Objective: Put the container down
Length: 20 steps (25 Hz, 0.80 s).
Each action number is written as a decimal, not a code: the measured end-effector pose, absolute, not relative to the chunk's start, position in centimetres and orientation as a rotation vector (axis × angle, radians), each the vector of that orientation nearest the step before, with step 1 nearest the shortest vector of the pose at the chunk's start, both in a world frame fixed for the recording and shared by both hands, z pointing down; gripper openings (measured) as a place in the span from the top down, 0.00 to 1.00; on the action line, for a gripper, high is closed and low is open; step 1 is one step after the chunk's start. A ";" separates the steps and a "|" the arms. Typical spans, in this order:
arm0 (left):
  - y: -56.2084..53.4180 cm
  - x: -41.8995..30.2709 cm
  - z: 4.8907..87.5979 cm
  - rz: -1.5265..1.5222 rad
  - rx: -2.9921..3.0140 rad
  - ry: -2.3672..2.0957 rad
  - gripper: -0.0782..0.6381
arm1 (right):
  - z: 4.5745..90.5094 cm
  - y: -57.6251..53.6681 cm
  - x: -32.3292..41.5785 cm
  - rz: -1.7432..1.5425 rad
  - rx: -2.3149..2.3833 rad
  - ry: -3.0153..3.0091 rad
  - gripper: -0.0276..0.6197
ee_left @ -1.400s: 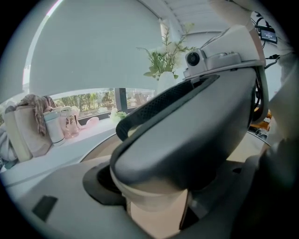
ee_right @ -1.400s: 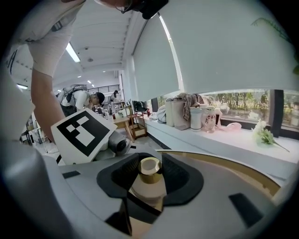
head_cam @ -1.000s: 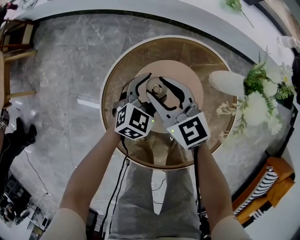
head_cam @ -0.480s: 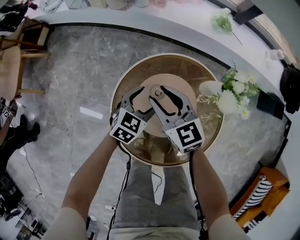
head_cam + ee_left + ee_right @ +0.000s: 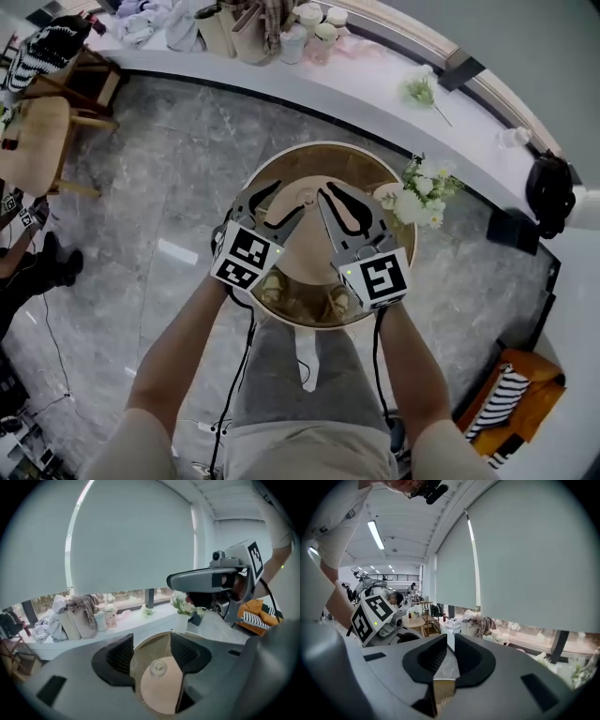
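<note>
Bottom of the head view: both forearms reach up to the grippers over the round table (image 5: 366,169). Left gripper (image 5: 289,197) is released, jaws apart but closing. The little clear container (image 5: 307,196) shows through its gap, pads not on it, sitting on the pink disc (image 5: 305,248) mid-frame. Right gripper (image 5: 328,190) is closing too, just a slit left, nothing in it. White flowers (image 5: 412,202) stand at the table's right edge, and a cluttered counter (image 5: 375,89) runs along the top
</note>
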<state>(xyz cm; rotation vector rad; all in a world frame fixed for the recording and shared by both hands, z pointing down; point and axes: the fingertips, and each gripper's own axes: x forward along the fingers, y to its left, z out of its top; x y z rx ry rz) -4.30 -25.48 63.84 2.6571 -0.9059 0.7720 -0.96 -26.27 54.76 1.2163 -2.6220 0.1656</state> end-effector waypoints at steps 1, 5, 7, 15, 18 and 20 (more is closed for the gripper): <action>-25.9 -4.5 61.9 0.752 2.662 -0.932 0.54 | 53.1 -26.6 -0.7 0.139 1.237 -2.623 0.89; -26.7 -5.3 54.4 0.700 2.679 -1.002 0.54 | 45.8 -27.3 1.3 0.098 1.409 -2.575 0.94; -26.8 -5.4 50.7 0.683 2.712 -1.018 0.54 | 41.9 -27.3 2.1 0.120 1.470 -2.596 0.94; -27.3 -5.3 33.2 0.373 2.856 -1.205 0.79 | 28.1 -26.5 3.7 -0.059 1.488 -2.645 0.95; -26.9 -5.4 29.2 0.402 2.869 -1.256 0.83 | 22.9 -25.8 4.5 -0.109 1.516 -2.670 0.95; -26.3 -5.5 26.2 0.378 2.886 -1.272 0.85 | 19.2 -25.1 5.1 -0.159 1.541 -2.686 0.95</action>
